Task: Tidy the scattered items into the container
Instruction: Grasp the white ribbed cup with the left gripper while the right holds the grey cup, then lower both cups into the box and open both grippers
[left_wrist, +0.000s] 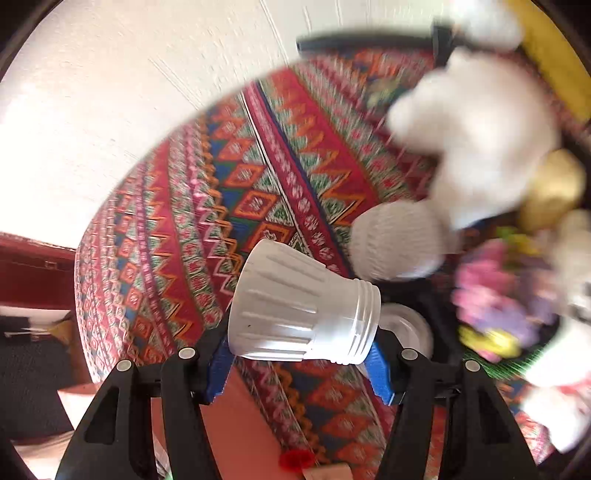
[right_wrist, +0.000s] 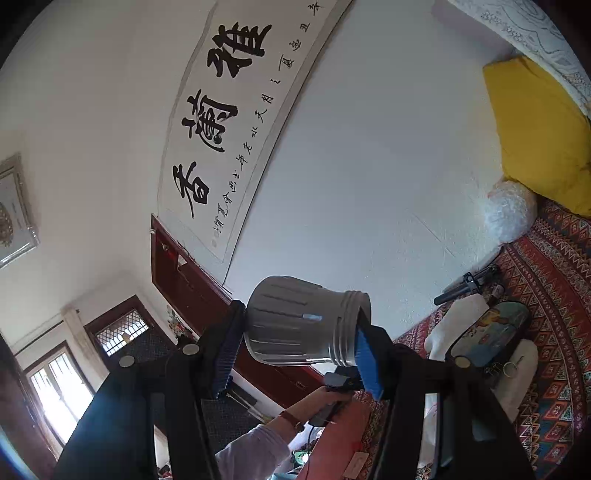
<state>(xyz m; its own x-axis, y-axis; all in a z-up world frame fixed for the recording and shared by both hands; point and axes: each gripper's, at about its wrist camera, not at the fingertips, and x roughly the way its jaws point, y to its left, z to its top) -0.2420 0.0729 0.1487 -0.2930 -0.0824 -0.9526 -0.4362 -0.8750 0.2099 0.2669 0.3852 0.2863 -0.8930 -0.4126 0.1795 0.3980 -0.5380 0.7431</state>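
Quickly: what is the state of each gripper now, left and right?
Left gripper: closed on a white ribbed plastic cup.
Right gripper: closed on a grey ribbed plastic cup.

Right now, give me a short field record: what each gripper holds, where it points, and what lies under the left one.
left gripper: shut on a white ribbed cup, lying sideways between the blue pads
right gripper: shut on a grey ribbed cup, also sideways
left view: down at the patterned cloth, picture blurred
right view: up at the wall with a calligraphy scroll
below left: white plush toy, white ribbed ball
container: cannot tell
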